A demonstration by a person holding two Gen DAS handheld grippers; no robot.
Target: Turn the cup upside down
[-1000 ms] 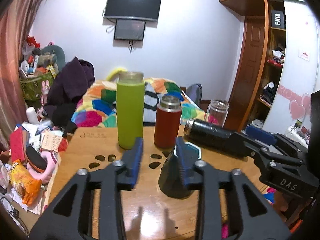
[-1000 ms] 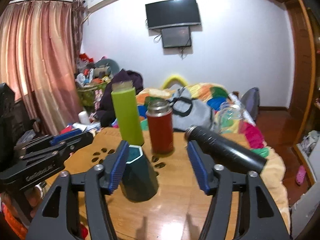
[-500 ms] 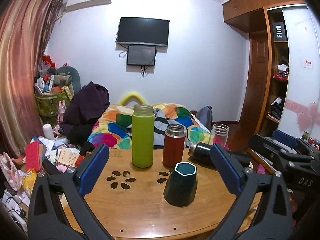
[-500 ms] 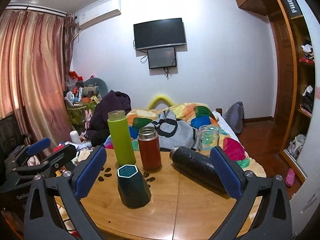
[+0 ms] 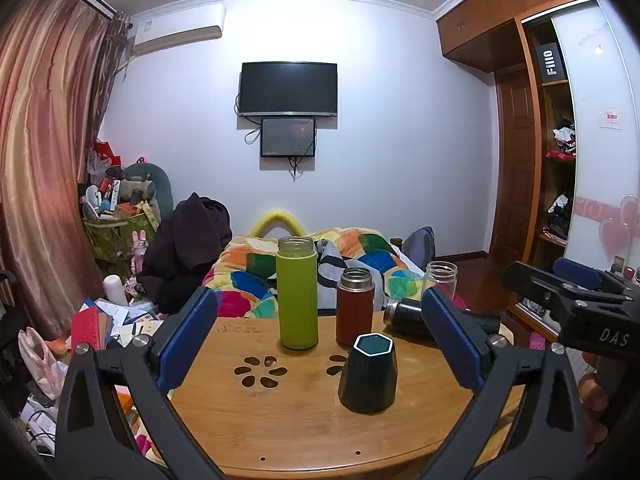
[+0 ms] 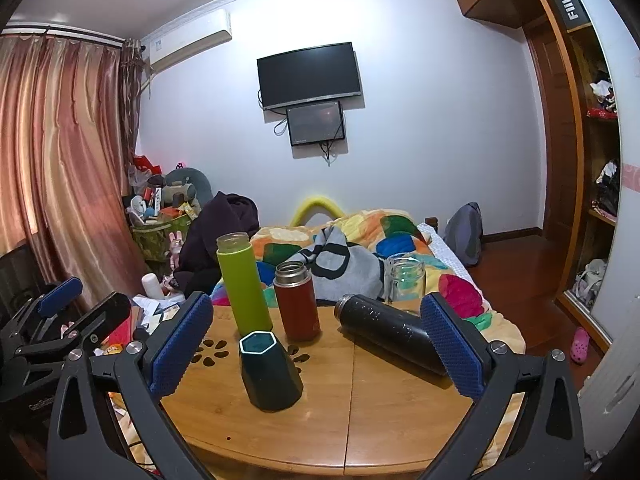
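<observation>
On table (image 5: 280,420): dark green cup (image 5: 368,374) standing free, narrow end up, just in front of red flask (image 5: 355,307) | left gripper (image 5: 320,344) wide apart, holding nothing | right gripper (image 6: 316,344) wide apart, holding nothing

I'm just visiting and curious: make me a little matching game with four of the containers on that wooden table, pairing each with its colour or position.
Things:
1. tall bottle
2. short flask
3. faceted cup
4. black flask

Descriptions:
A. lying on its side
B. dark teal, nearest the camera
C. lime green, upright
D. red with a metal neck

Pairs: 1-C, 2-D, 3-B, 4-A
</observation>
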